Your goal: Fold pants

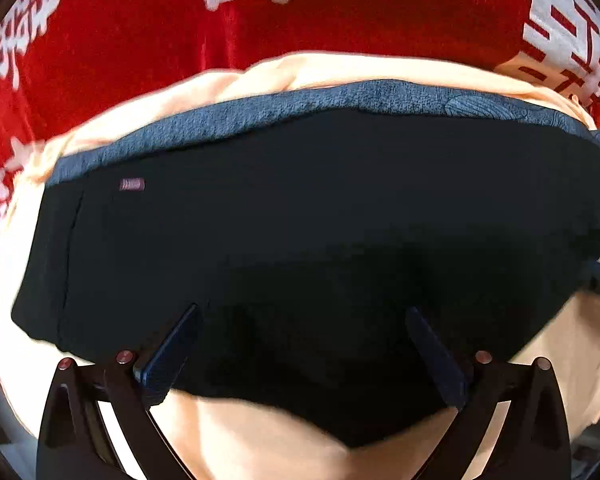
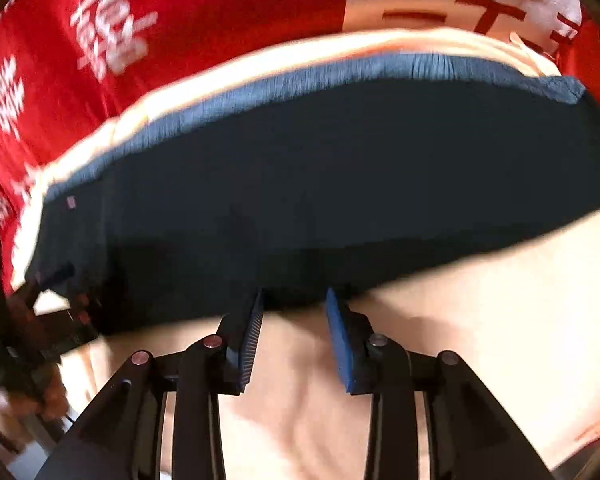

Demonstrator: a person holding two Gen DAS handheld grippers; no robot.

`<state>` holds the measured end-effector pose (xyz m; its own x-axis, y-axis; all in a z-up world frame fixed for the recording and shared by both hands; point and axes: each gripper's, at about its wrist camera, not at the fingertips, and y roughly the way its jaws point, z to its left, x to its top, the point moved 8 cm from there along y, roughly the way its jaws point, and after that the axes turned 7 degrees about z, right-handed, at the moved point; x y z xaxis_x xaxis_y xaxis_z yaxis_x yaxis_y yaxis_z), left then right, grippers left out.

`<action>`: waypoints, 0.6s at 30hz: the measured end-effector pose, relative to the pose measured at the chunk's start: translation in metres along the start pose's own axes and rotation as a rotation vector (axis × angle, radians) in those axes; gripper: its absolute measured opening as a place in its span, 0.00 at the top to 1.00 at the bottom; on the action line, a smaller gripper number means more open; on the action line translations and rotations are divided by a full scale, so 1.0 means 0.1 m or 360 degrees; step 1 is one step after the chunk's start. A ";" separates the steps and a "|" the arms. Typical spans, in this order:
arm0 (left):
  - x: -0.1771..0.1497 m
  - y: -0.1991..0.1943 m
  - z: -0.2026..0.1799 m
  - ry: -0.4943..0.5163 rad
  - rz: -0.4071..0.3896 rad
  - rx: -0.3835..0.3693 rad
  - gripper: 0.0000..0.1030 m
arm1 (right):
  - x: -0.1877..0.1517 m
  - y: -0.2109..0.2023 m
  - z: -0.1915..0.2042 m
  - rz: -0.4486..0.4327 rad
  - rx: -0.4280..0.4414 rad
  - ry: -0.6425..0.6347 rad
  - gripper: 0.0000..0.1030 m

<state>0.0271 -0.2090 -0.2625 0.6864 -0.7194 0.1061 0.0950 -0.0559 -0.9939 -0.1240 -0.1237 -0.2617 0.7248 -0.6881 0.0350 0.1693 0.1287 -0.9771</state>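
The dark navy pants (image 1: 300, 240) lie folded flat on a pale peach cloth (image 1: 260, 440), their lighter blue waistband (image 1: 340, 98) along the far edge and a small pink tag (image 1: 132, 184) at the left. My left gripper (image 1: 302, 312) is open, its fingers spread wide over the near part of the pants. In the right wrist view the pants (image 2: 320, 184) fill the middle. My right gripper (image 2: 294, 298) is open, its blue-padded fingertips at the near hem, with nothing between them. The left gripper (image 2: 56, 312) shows at the far left there.
A red cloth with white characters (image 1: 140, 32) lies beyond the peach cloth, also in the right wrist view (image 2: 200, 20). Bare peach cloth (image 2: 480, 320) lies near and to the right of the pants.
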 end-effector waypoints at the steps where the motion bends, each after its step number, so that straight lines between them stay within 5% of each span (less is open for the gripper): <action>1: -0.02 -0.01 0.03 -0.0012 0.0014 -0.0014 0.00 | -0.09 0.03 -0.01 0.0062 0.0024 0.0029 0.65; 4: 0.06 -0.07 0.11 0.0013 0.0083 0.0034 0.00 | 0.02 -0.18 -0.04 -0.0052 0.0075 0.0056 0.65; 8: 0.55 -0.31 0.14 0.0022 -0.0099 0.0068 0.00 | 0.61 -0.41 -0.05 -0.0198 0.0138 0.0044 0.65; 13: 1.15 -0.09 0.11 -0.0127 -0.0117 0.0121 0.00 | 1.30 -0.31 -0.01 -0.0240 0.0127 -0.0004 0.65; 16: 1.25 0.18 0.08 -0.0197 -0.0018 0.0189 0.00 | 1.47 -0.10 -0.05 -0.0203 0.0048 -0.0045 0.65; 18: 1.25 0.24 0.07 -0.0276 -0.0032 0.0112 0.00 | 1.51 0.00 -0.26 -0.0189 -0.0032 -0.0055 0.65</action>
<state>0.1197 -0.2955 -0.2725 0.7973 -0.5882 0.1352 0.1556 -0.0161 -0.9877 -0.0321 -0.2459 -0.2620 0.7229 -0.6728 0.1572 0.2417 0.0331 -0.9698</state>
